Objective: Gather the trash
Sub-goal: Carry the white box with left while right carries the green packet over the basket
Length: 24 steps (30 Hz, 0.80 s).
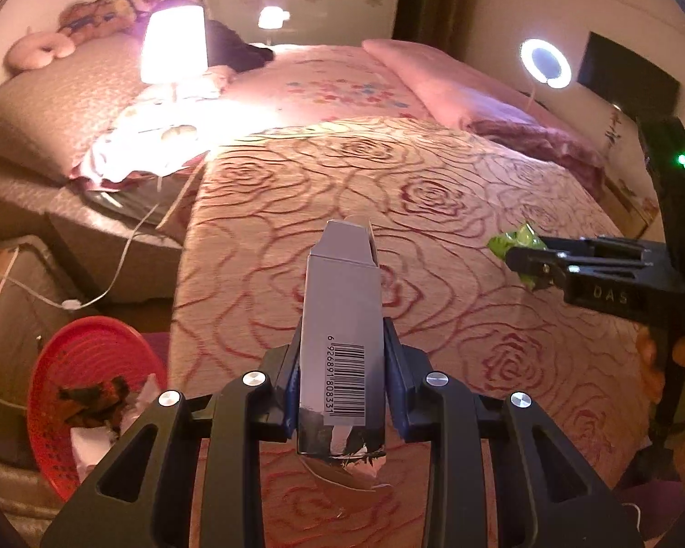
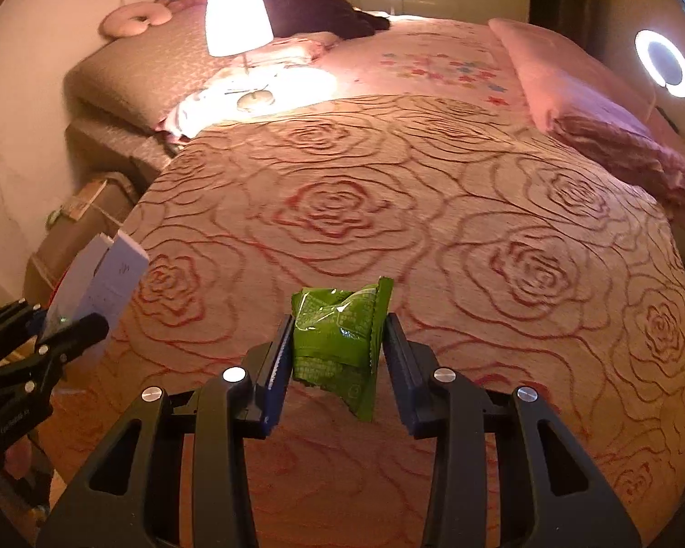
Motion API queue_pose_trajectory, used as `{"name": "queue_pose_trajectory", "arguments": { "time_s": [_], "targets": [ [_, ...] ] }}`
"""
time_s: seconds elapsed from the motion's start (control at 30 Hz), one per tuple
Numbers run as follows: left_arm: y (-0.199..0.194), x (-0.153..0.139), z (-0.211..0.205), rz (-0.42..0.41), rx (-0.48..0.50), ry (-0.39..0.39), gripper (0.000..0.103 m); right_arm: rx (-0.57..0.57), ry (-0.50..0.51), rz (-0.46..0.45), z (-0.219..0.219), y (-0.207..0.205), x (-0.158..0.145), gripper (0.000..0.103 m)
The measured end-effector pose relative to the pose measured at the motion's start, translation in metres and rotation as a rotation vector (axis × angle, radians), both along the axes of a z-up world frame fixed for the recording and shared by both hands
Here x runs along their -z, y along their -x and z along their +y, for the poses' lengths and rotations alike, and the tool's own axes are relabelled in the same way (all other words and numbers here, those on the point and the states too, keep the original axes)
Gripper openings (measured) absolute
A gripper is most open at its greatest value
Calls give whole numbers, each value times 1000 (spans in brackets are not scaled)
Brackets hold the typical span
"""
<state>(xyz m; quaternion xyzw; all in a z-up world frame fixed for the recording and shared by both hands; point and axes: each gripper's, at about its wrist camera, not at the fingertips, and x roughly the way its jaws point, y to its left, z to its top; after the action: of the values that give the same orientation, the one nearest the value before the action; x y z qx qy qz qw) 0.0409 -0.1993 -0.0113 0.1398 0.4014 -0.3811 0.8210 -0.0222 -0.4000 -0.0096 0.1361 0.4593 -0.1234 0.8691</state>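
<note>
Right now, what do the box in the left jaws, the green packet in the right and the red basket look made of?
Box: thin cardboard, matte grey outside, foil-like lining at the torn end; printed barcode.
Green packet: plastic film, glossy; crinkled, bright glints, serrated edge.
Red basket: probably moulded plastic; uniform red, ribbed and perforated wall.

A lit lamp [image 2: 238,18] is glowing at the bed's [image 2: 388,210] head corner, a pink folded quilt [image 2: 584,100] is lying along its right edge, and a ring light [image 1: 545,63] is shining beyond.

Grey carton [image 1: 342,319] matt cardboard; green wrapper [image 2: 340,333] glossy crinkled plastic; bedspread [image 2: 434,210] textured woven cloth; red basket [image 1: 91,356] plastic
</note>
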Motion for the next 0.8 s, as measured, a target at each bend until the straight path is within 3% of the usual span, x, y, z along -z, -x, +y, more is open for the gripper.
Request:
{"name": "queue_pose_trajectory", "arguments": {
  "time_s": [0.8],
  "targets": [
    [-57,-6,130,-20,-328,-19,28,-309,-18,-1,129,-96,-21,38]
  ]
}}
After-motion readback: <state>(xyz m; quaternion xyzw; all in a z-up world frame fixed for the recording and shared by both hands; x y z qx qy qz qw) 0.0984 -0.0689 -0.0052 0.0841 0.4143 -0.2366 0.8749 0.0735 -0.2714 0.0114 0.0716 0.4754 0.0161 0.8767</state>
